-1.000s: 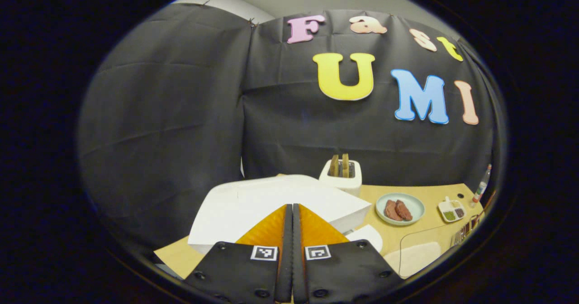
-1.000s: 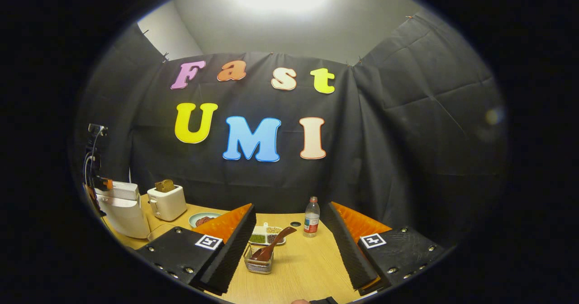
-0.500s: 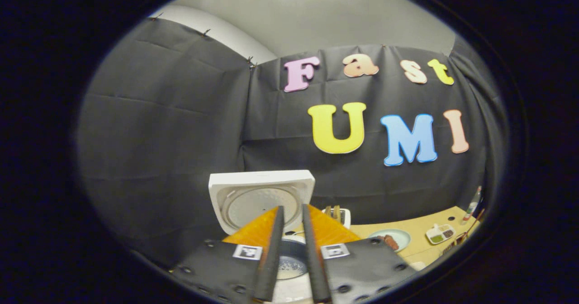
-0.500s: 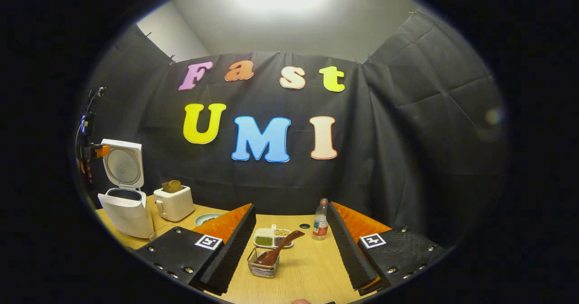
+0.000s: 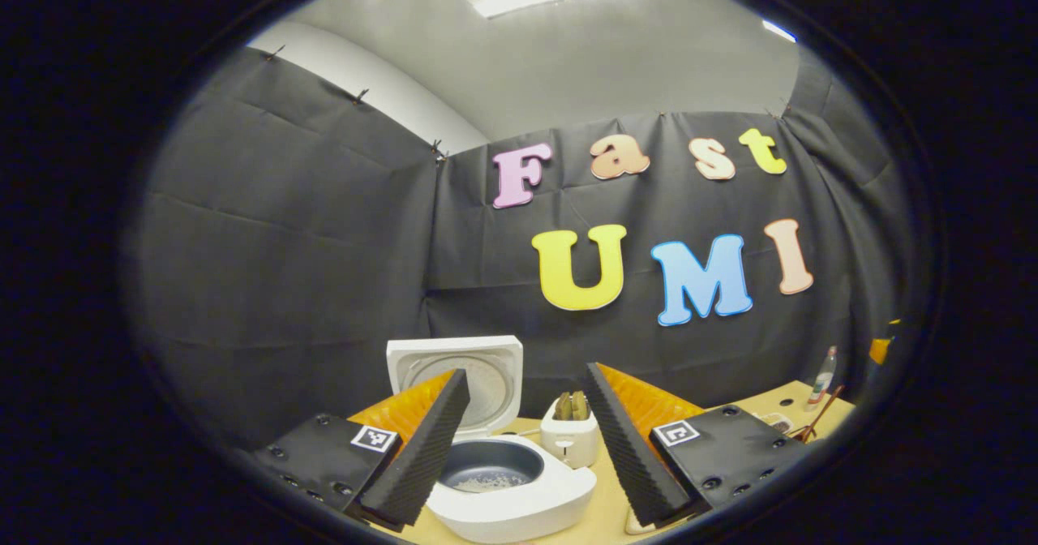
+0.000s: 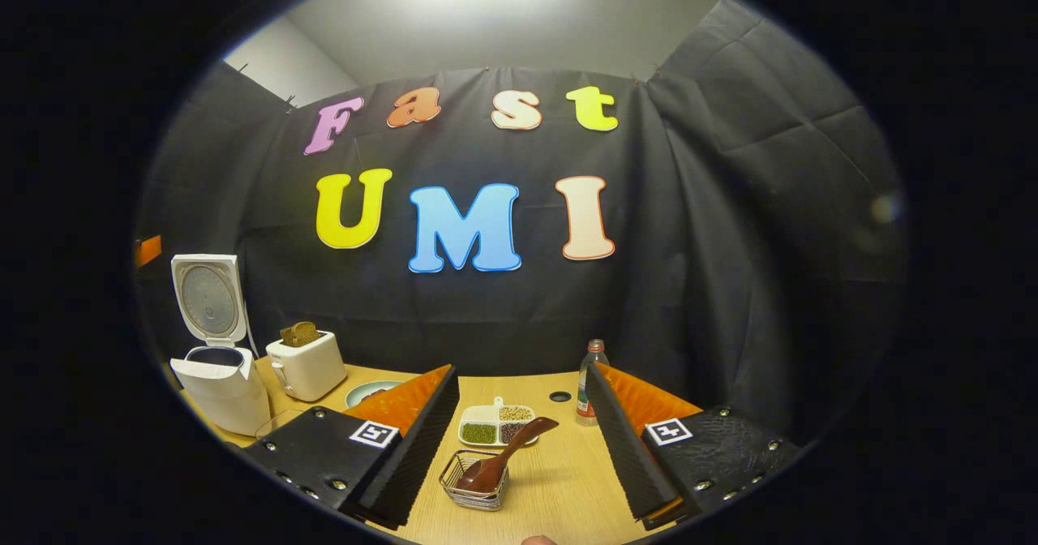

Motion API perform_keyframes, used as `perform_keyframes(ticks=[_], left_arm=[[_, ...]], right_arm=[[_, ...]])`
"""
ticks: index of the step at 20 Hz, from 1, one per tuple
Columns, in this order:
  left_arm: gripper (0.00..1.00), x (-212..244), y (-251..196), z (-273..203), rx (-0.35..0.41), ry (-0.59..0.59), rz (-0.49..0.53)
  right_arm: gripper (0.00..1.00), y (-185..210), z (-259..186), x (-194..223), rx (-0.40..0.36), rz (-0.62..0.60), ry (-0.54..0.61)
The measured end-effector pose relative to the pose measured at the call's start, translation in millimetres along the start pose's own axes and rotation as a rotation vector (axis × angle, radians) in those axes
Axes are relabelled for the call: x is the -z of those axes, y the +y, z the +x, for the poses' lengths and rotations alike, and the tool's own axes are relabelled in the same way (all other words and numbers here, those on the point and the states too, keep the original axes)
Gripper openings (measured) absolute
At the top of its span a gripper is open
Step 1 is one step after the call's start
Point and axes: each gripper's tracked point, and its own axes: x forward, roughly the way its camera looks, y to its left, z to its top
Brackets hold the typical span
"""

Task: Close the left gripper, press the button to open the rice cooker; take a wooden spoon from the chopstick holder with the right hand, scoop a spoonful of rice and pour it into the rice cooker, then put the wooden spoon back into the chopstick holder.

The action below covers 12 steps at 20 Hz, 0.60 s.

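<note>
Flanking the rice cooker, toaster and perhaps meat plate; both jaws released.

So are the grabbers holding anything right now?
No. Both the left gripper and right gripper are open; the wooden spoon sits in its holder.

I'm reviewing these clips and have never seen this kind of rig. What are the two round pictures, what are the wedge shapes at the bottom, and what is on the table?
There is no robot arm: a person holds one two-finger gripper in each hand, and a fisheye camera rides on each. The wedges are that gripper's own fingers. The left gripper is open and empty, facing the rice cooker, whose lid stands up. The right gripper is also open and empty, aimed at the wire chopstick holder with the wooden spoon leaning in it. On the wooden table also stand a toaster, a divided grain dish, a plate and a bottle.
</note>
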Motion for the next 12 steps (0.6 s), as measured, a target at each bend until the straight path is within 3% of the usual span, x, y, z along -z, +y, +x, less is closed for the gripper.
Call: perform_keyframes(ticks=[3, 4, 5, 12], left_arm=[[0.99, 8.3, 0.8, -17.9, -0.017, 0.019, -0.003], [0.94, 11.5, 3.5, -24.5, -0.026, 0.026, 0.000], [0.99, 15.1, 8.1, -30.4, -0.041, 0.034, 0.007], [0.99, 26.0, 31.9, -60.5, -0.122, 0.084, 0.032]], right_arm=[[0.95, -4.6, 27.2, 26.5, -0.003, 0.029, 0.084], [0.95, -5.3, 34.8, 39.0, -0.007, 0.049, 0.123], [0.95, -6.3, 42.0, 48.9, -0.007, 0.068, 0.154], [0.96, -12.0, 84.9, 114.5, 0.008, 0.105, 0.317]])
